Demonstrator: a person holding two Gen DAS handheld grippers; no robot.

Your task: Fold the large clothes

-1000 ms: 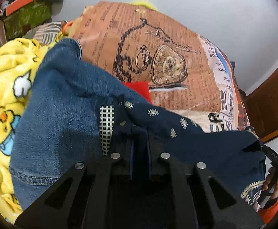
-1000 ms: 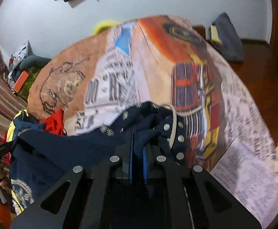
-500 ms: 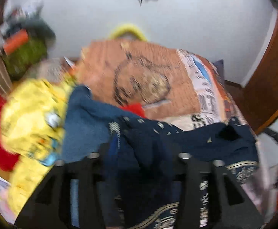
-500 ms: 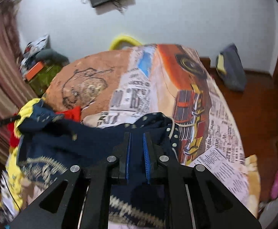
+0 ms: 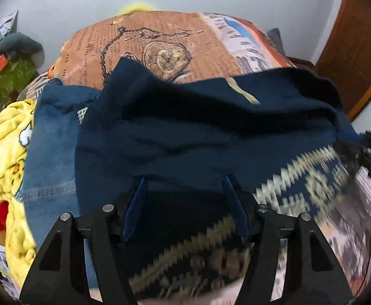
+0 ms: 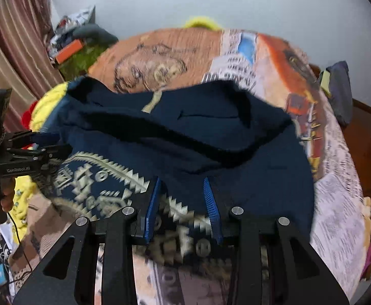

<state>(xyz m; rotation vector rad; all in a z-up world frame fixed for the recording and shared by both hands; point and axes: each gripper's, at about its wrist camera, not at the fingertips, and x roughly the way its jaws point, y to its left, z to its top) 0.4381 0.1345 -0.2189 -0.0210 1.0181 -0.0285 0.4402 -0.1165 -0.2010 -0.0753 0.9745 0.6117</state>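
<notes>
Your left claw [image 5: 184, 180] points steeply down, its blue-padded fingers [image 5: 134, 203] spread wide with a clear gap between them; its jaws have just been opening, and neither pad presses on anything. Your right claw [image 6: 181, 181] tilts down the same way, its ribbed blue pads [image 6: 210, 203] parted more narrowly; its jaws have just been opening too. In the right wrist view, your left hand [image 6: 3, 195] wraps the black handle at the frame's left edge, fingers curled around it.
</notes>
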